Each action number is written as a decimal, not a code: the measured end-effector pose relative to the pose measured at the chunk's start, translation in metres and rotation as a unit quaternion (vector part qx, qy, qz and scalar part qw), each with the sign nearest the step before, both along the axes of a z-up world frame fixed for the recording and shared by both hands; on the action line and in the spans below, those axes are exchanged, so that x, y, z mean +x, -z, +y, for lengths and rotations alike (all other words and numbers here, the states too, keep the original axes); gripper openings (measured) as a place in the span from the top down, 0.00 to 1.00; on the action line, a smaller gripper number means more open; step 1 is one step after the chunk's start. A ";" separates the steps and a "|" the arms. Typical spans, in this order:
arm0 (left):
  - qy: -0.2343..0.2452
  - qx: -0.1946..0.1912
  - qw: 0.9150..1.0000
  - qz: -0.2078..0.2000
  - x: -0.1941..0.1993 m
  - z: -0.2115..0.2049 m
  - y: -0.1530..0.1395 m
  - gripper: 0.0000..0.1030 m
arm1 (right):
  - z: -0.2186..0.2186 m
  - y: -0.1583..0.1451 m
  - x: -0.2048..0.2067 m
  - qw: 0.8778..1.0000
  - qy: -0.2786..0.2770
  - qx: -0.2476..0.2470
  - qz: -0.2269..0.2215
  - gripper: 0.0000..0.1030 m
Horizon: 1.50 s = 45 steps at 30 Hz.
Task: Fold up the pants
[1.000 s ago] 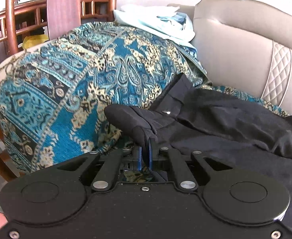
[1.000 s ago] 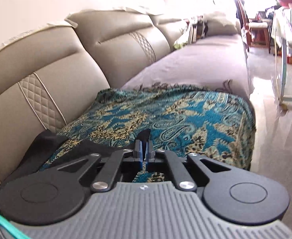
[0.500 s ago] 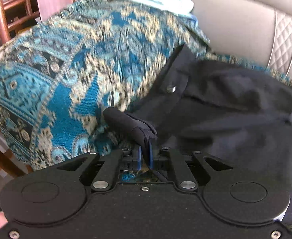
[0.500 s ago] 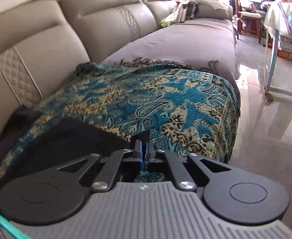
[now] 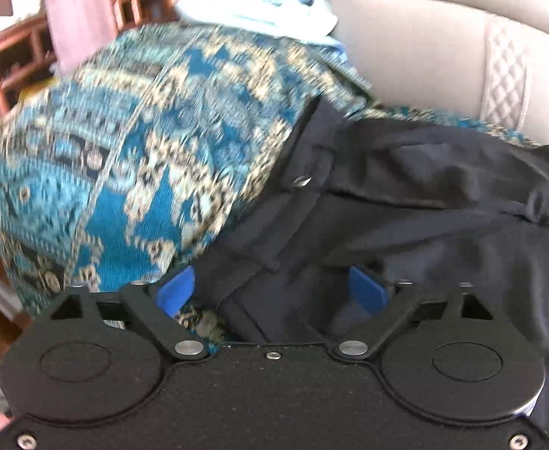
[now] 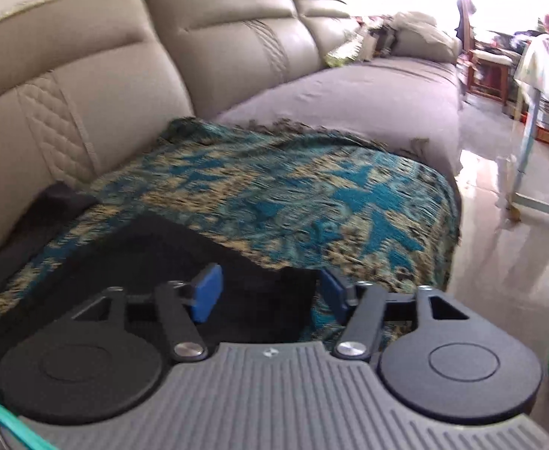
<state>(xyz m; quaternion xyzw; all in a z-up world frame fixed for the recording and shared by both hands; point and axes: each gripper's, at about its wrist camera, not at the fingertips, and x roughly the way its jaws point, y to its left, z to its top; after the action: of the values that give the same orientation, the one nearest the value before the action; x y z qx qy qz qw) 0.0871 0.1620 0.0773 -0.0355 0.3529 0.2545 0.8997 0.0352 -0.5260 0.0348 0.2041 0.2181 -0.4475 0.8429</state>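
A big tan sofa (image 6: 132, 75) holds everything. A blue patterned blanket (image 6: 311, 202) covers its seat, and in the left view it also goes up over a round hump at the sofa's end. The black pants (image 5: 443, 202) lie flat on that blanket. Their long way seems to run along the seat, from one gripper to the other. The end with the shiny button (image 5: 301, 180) is at the left gripper. A plain black edge of the pants (image 6: 154, 247) is at the right gripper.

The left gripper (image 5: 272, 288) is spread wide, and it holds nothing. Black cloth lies loose between its blue pads (image 5: 175, 288), right in front of it. The right gripper (image 6: 270, 292) is spread wide too, with black cloth just under and ahead of it. Each gripper is close to its own end, so neither is much nearer.

I think the next fold needs both grippers to pinch the cloth again.

I see no boxes or baskets. A pile of pale clothes (image 5: 274, 11) sits on the hump behind the pants.
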 end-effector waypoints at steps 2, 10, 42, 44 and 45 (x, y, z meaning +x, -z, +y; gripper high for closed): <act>0.015 0.010 1.000 -0.015 -0.003 -0.006 -0.008 0.06 | 0.010 -0.005 0.004 1.000 -0.026 -0.009 -0.012 0.12; 0.073 -0.012 0.997 -0.039 0.019 -0.015 -0.029 0.00 | 0.064 -0.018 0.039 0.987 -0.149 -0.009 -0.051 0.00; 0.060 -0.170 0.984 -0.004 0.133 0.030 0.014 0.00 | 0.342 -0.030 0.342 0.950 -0.274 0.082 0.128 0.00; 0.059 -0.179 0.982 -0.005 0.135 0.032 0.013 0.00 | 0.352 -0.018 0.360 0.950 -0.262 0.079 0.151 0.00; 0.058 -0.183 0.981 -0.005 0.136 0.032 0.013 0.00 | 0.358 -0.012 0.368 0.949 -0.259 0.076 0.163 0.00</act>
<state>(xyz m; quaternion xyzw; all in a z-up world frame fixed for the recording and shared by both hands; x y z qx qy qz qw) 0.2234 0.1940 0.0646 -0.1800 0.3907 0.1327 0.8930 0.4035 -0.1684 0.0473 0.1277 0.4314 -0.2228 0.8649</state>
